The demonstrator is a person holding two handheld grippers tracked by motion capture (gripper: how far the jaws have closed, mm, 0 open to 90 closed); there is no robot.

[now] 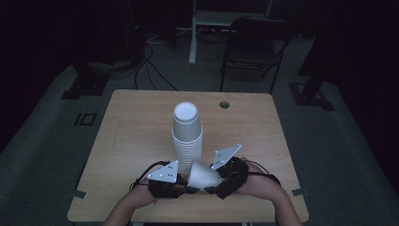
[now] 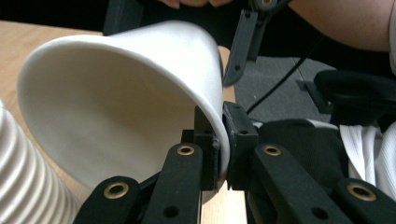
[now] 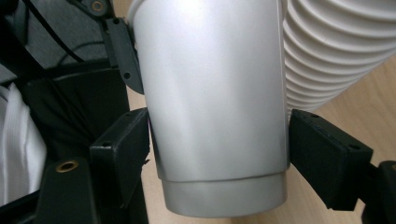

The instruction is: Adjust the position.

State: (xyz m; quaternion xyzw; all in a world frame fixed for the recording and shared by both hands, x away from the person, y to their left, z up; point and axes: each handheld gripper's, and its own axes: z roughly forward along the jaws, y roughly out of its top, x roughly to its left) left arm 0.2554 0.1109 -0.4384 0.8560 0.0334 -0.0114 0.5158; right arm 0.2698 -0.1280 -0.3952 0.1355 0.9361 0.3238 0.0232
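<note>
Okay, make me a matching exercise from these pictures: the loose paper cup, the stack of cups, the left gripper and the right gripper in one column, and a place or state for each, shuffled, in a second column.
1. loose paper cup
2. stack of cups
3. left gripper
4. right gripper

A. jaws astride the cup's wall near its base
B. stands upright mid-table
C. pinches the cup's rim, one jaw inside
D. tipped on its side, held between both grippers

Pairs: 1-D, 2-B, 3-C, 4-A
</note>
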